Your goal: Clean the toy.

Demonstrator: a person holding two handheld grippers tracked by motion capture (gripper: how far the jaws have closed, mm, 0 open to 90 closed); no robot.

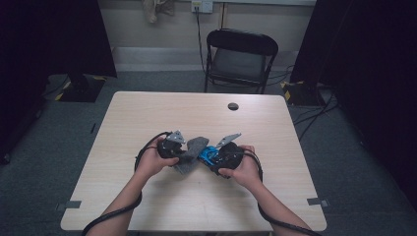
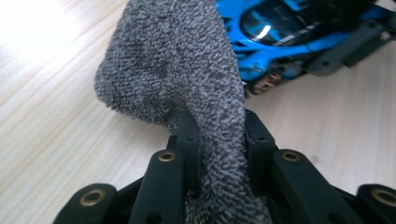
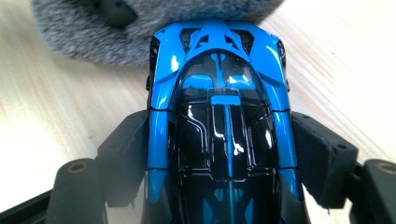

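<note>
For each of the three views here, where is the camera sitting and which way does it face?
High view: above the person's side, looking forward and down on the table; forearms and both hands enter from the bottom.
Left gripper view: rides the left gripper, looking along its black jaws, shut on the grey sock.
Right gripper view: rides the right gripper, looking along its jaws, clamped on the blue toy car.
Shared: sock and car appear in both gripper views.
</note>
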